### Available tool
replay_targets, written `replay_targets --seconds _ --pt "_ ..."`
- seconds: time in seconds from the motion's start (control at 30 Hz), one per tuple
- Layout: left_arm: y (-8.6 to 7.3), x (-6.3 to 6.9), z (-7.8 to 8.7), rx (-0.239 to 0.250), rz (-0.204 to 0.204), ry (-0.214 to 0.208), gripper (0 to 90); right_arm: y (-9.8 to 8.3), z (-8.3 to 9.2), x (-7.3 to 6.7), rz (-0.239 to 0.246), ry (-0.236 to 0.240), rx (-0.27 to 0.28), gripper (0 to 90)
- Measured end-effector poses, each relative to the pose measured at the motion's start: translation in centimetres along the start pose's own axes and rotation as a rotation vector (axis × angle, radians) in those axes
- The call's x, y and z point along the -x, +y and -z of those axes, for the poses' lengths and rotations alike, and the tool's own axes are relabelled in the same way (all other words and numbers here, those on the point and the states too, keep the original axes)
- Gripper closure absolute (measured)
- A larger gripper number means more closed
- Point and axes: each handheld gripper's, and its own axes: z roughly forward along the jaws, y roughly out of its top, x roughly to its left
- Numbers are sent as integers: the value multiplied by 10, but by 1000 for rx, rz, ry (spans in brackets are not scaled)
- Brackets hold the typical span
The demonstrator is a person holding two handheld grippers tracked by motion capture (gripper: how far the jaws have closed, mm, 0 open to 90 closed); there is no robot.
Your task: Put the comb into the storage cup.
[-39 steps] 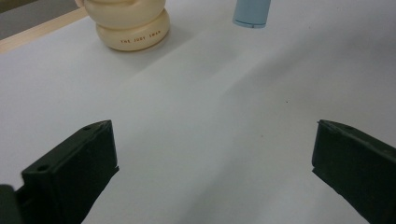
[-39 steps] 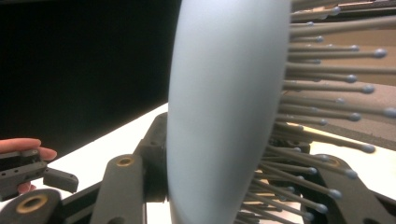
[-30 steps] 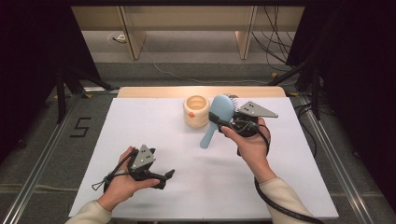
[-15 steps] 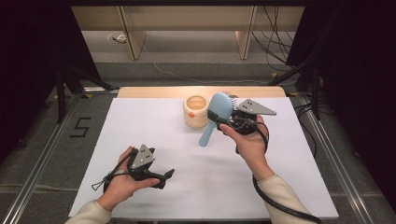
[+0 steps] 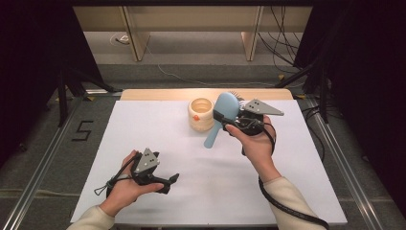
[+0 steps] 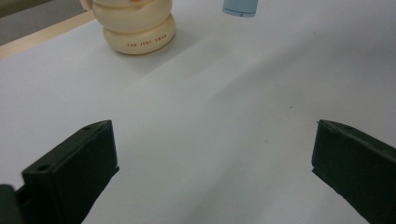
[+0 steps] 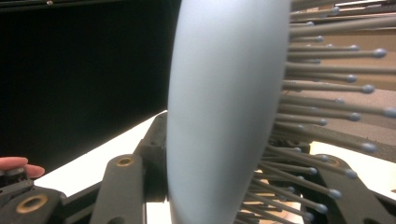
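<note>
Brush (image 5: 224, 112) upper centre of the high view, clamped in my right gripper (image 5: 229, 119), handle hanging down beside the cup (image 5: 201, 114). Left gripper (image 5: 170, 181) lower left, jaws spread, empty. I'd keep the handle plumb and lower it slowly into the cup.

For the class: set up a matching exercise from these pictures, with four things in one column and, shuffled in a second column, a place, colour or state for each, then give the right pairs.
Things:
1. hairbrush
2. cream holder
3. left gripper
4. white mat

Descriptions:
A. jaws apart, nothing between them
B. light blue, clamped in the right gripper, lifted off the table
C. covers the tabletop under both hands
D. stands near the far edge, beside the brush

Right pairs: 1-B, 2-D, 3-A, 4-C
</note>
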Motion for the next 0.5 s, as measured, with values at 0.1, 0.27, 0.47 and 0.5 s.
replay_targets --seconds 0.1,0.27,0.47,0.5 --pt "0 0 0 -4 4 -1 0 1 -1 0 -3 0 0 512" --pt "0 0 0 -1 6 1 0 3 -4 1 -7 2 6 512" --pt "0 -1 0 -6 8 1 0 8 -7 0 -6 4 12 511" --pt "0 -1 0 -7 8 1 0 9 -7 0 -3 4 14 511"
